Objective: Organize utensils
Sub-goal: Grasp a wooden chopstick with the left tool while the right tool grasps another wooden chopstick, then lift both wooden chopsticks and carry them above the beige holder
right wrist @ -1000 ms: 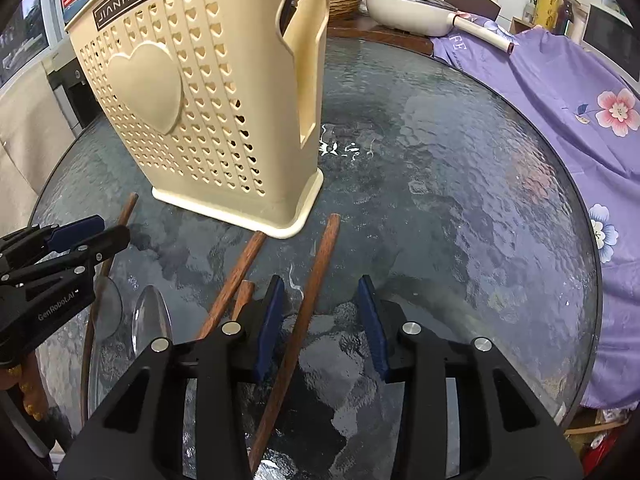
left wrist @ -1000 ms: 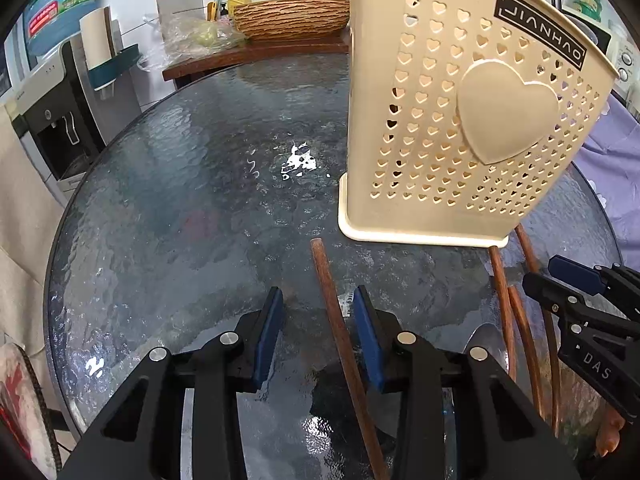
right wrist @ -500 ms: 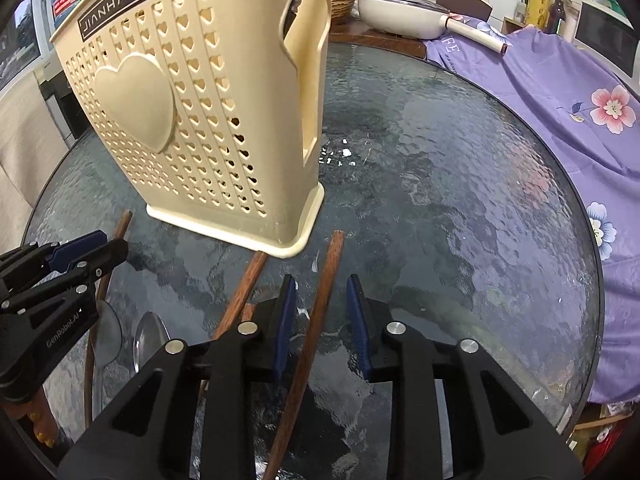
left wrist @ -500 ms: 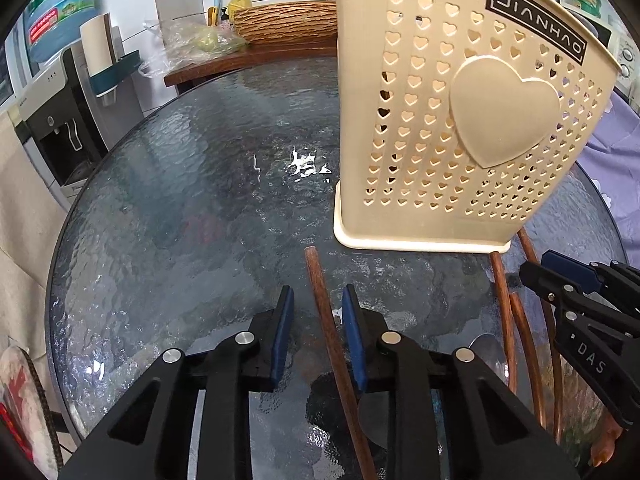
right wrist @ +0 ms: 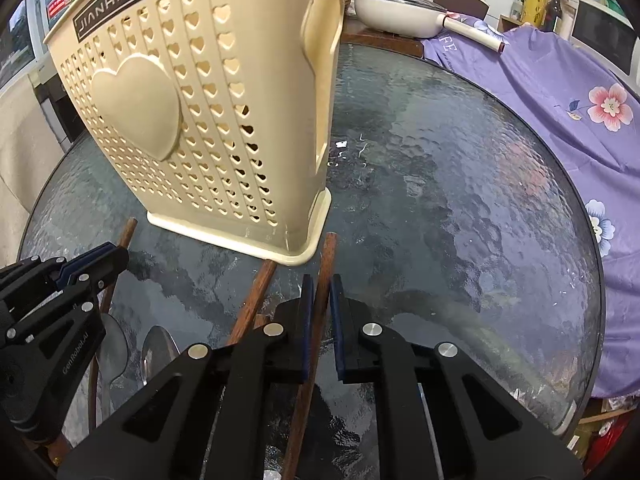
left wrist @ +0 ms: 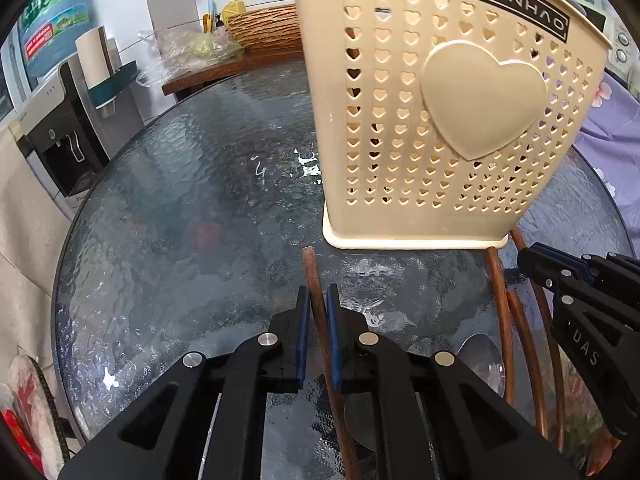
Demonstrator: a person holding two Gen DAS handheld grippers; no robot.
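Both claws sit nearly closed around wooden handles at bottom centre: the left claw [left wrist: 316, 336] on one utensil handle [left wrist: 314, 280], the right claw [right wrist: 320, 320] on another handle [right wrist: 326, 264]. Squeeze fully before lifting, then raise each clear of the counter [right wrist: 460, 200] toward the beige holder [right wrist: 192, 120] above

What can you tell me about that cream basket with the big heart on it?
The cream basket looks like moulded plastic, tall and flaring wider toward the top. Its walls are pierced with rows of small heart-shaped holes, and a large raised heart sits on the front. A dark label near the rim reads JIANHAO. One narrow side has a tall handle cutout. It stands upright on the textured glass table, with wooden utensil handles lying by its base. Neither gripper touches it.
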